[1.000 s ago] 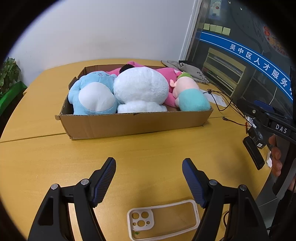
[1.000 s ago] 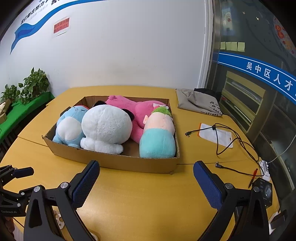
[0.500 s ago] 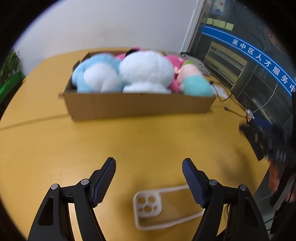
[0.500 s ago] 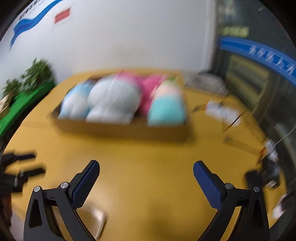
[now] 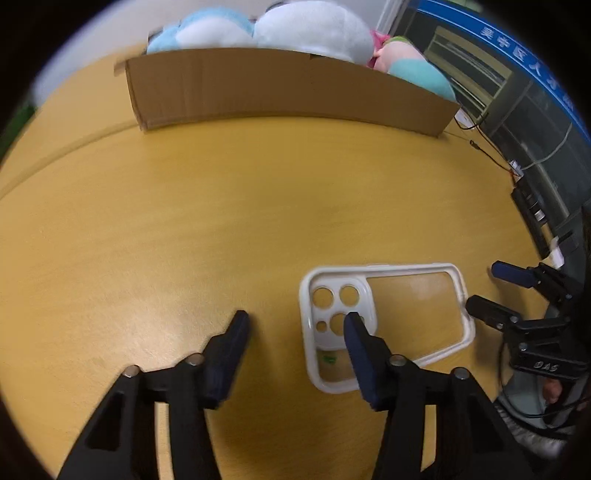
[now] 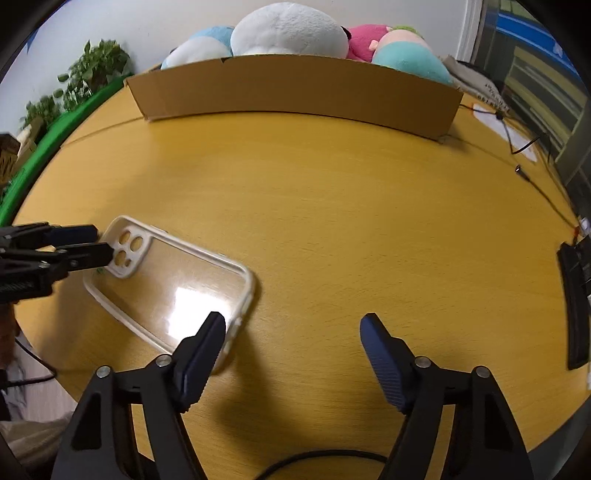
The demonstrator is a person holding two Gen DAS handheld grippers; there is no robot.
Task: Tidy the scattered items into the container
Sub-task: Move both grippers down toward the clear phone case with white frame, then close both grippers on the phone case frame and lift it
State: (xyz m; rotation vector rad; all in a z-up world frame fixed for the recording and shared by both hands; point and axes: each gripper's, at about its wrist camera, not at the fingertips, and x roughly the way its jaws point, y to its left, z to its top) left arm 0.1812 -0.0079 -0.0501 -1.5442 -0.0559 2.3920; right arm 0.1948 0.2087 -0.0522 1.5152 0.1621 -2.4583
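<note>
Both my grippers, left [image 5: 295, 319] and right [image 6: 291, 321], have been closing, jaws apart astride the case [image 5: 384, 325] ends; it may slide free, possibly untouched yet.

Both wrist views close above table [image 5: 184, 221], angled steeply down toward box [image 5: 288, 88] at frame top; both share phone case [image 6: 173, 284].

Lying open: bare table [image 6: 332, 206] between phone case [image 6: 173, 291] and cardboard box [image 6: 295, 88]. Blocking beyond: box wall, plush toys [image 6: 288, 29] filling it.
</note>
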